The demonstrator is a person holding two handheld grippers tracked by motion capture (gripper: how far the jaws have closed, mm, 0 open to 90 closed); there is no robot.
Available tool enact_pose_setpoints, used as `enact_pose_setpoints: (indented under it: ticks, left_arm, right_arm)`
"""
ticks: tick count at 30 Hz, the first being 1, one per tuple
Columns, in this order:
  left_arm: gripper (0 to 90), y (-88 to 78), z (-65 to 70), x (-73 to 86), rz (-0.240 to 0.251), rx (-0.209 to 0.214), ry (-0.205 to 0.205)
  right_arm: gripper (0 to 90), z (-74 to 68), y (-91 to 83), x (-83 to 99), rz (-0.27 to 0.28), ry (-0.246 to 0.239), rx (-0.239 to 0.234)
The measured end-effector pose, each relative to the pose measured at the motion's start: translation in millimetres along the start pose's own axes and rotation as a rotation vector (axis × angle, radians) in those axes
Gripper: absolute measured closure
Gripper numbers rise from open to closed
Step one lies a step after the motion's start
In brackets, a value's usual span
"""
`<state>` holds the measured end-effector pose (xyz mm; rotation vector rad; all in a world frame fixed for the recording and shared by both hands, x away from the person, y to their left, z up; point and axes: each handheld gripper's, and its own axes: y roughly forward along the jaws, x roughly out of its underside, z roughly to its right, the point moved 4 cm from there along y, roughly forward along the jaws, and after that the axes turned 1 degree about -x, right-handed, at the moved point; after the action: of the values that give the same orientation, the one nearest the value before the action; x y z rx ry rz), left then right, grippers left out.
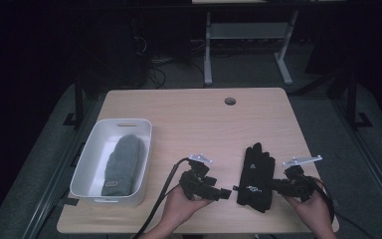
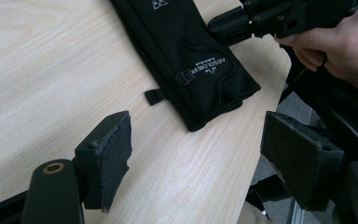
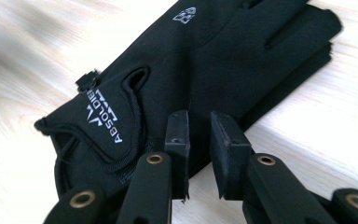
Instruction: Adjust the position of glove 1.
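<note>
A black glove (image 1: 257,177) with white lettering lies flat on the wooden table (image 1: 194,119), fingers pointing away from me. In the right gripper view the glove (image 3: 205,60) lies under the jaws. My right gripper (image 1: 272,185) reaches in from the right over the glove's cuff edge. Its jaws (image 3: 199,128) stand close together with a narrow gap and no fabric visibly pinched. My left gripper (image 1: 227,193) lies just left of the cuff, wide open (image 2: 196,154) and apart from the glove (image 2: 191,60). The right gripper (image 2: 235,25) also shows in the left gripper view.
A white bin (image 1: 124,122) stands at the table's left and holds a grey mitten (image 1: 124,164). A round cable hole (image 1: 230,101) sits near the far edge. The near edge of the table runs just under both hands.
</note>
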<state>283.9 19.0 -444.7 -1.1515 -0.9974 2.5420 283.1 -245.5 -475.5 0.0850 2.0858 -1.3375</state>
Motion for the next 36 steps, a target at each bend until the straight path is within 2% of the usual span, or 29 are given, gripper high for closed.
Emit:
enact_pose_setpoints:
  ticks: [8,11,12,14,17,19,22,28,31,36]
  left_arm:
    - [24.6,8.0,-2.9,-1.4,-0.012,-0.001,-0.012]
    - [24.6,11.1,-4.1,-1.7,-0.018,-0.003,-0.015]
    - [24.7,13.8,-6.1,-2.4,-0.021,-0.008,-0.019]
    - [24.9,16.8,-7.1,-3.0,-0.025,-0.008,-0.024]
    - [25.1,20.5,-8.2,-3.8,-0.027,-0.008,-0.025]
    - [25.4,26.4,-10.5,-4.4,-0.038,-0.01,-0.034]
    - [25.4,31.9,-13.7,-4.9,-0.049,-0.016,-0.039]
    - [26.4,41.8,-17.2,-5.1,-0.069,-0.019,-0.054]
    - [26.6,45.0,-17.6,-5.5,-0.074,-0.018,-0.056]
    - [30.6,51.8,-19.3,-7.3,-0.078,-0.01,-0.066]
  right_arm:
    - [70.8,-12.2,9.6,-3.8,0.0,-0.015,-0.07]
    - [67.6,-14.9,11.7,-6.4,0.003,-0.025,-0.071]
    - [62.2,-16.0,11.7,-9.1,0.011,-0.03,-0.07]
    - [57.9,-15.0,10.6,-11.3,0.021,-0.024,-0.059]
    - [52.8,-11.5,9.5,-13.8,0.045,-0.021,-0.058]
    - [45.9,-4.0,6.8,-17.2,0.081,0.022,-0.053]
    - [42.2,6.2,5.8,-19.7,0.107,0.054,-0.045]
    - [40.5,23.0,8.6,-24.0,0.131,0.117,-0.023]
    - [40.1,28.4,9.8,-25.1,0.142,0.122,-0.018]
    - [39.4,39.7,13.5,-28.6,0.156,0.166,-0.001]
